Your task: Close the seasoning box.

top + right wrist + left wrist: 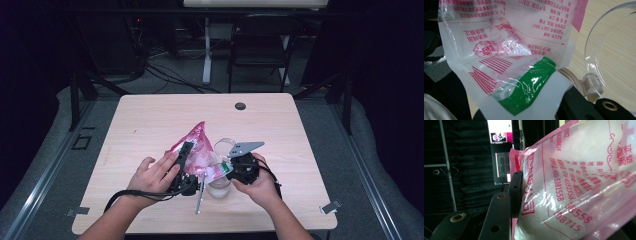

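Closest to the lens in the right gripper view is the bag's clear, crinkled corner with its green stripe, pinched between that gripper's black jaws, which rise from the bottom edge and are closed tight on the plastic. From above, the right gripper sits in the person's right hand, grey plate on top, gripping the bag's lower end.

On the other side, the left gripper has its jaws partly closed around the fat, filled part of the pink bag; in the left gripper view one black finger presses flat against the printed plastic, and white grains show through it. The other jaw is hidden behind the bag, so I can't see its contact. The left hand holds that gripper from behind.

So the bag hangs between the two grippers, raised over the middle of the table, its pink point tilted up and away from the person.

Just below and beside it stands a clear cup, partly covered by the bag and the right gripper; its rim curves through the right gripper view. A thin metal utensil lies by the cup; its head is hard to make out.

Around all this the tabletop is bare wood out to every edge, apart from a small dark grommet near the far side.
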`<state>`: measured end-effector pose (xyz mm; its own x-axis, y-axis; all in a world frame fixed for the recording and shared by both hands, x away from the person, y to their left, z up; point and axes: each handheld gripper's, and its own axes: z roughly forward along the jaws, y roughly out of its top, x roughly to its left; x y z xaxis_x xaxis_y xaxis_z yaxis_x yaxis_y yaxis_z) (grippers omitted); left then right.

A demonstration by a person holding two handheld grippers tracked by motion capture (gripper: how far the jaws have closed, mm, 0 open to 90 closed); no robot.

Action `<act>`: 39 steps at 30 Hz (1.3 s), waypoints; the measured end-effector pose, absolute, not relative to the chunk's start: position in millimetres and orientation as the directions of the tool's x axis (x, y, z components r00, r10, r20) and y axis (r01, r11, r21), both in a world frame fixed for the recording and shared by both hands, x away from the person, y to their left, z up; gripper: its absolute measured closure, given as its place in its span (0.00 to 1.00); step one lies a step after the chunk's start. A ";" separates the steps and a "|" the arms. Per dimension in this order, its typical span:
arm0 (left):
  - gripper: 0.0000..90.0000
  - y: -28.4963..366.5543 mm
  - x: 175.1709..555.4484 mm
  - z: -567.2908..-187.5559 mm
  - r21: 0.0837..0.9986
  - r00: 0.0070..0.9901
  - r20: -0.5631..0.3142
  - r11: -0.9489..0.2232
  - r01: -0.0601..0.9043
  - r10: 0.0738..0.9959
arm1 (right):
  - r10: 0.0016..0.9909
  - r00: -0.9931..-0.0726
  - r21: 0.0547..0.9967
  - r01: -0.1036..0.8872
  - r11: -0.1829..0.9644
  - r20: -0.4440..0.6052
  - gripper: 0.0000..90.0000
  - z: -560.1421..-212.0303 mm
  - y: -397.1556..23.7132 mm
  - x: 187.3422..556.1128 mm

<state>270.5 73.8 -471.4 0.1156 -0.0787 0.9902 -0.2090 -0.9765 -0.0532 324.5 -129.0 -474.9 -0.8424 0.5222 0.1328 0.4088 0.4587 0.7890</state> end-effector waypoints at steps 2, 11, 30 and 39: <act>0.71 73.7 271.1 -470.8 -0.054 0.114 0.990 -0.977 -0.207 -0.079 | 0.522 -0.842 0.789 0.409 0.459 0.133 1.00 -475.0 -129.0 324.5; 0.71 73.1 271.2 -469.6 -0.070 0.121 0.988 -0.977 -0.202 -0.096 | 0.523 -0.843 0.786 0.408 0.465 0.128 1.00 -475.3 -129.0 324.7; 0.71 70.4 268.6 -468.5 -0.079 0.123 0.987 -0.973 -0.217 -0.108 | 0.525 -0.841 0.782 0.412 0.468 0.129 1.00 -475.7 -130.1 323.9; 0.71 68.4 267.2 -467.9 -0.083 0.118 0.987 -0.969 -0.232 -0.113 | 0.532 -0.837 0.780 0.418 0.465 0.132 1.00 -476.6 -132.0 321.9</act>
<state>267.2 68.4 -467.9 0.1185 -0.1128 0.9865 -0.2315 -0.9693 -0.0830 321.9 -132.0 -476.6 -0.8365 0.5319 0.1316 0.4184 0.4651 0.7801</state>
